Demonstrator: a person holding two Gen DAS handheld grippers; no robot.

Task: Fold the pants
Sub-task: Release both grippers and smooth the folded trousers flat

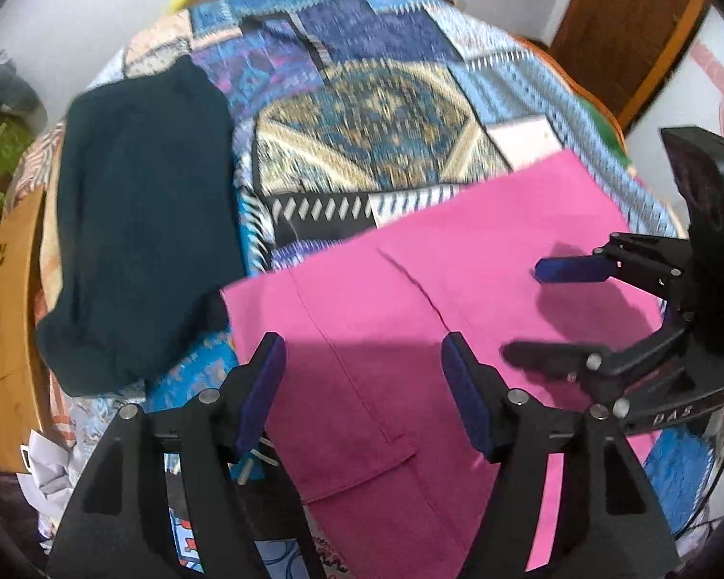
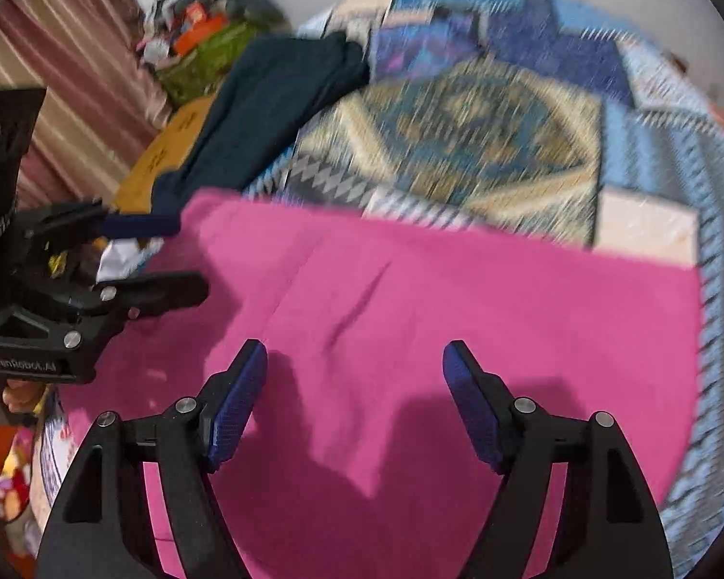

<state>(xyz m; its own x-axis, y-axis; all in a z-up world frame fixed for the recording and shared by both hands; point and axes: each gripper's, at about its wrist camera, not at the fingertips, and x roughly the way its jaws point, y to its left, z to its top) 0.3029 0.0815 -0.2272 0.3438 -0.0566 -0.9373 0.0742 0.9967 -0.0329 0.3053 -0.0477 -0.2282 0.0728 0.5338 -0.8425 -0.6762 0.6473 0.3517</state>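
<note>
pink pants: you have one, spread flat.
dark teal garment: one, lying beside the pink one.
patterned bedspread: one under both garments.
left gripper: one, with two blue-padded fingers set apart.
right gripper: one, also two blue-padded fingers set apart.
wooden board: one at your bed's edge.
</note>
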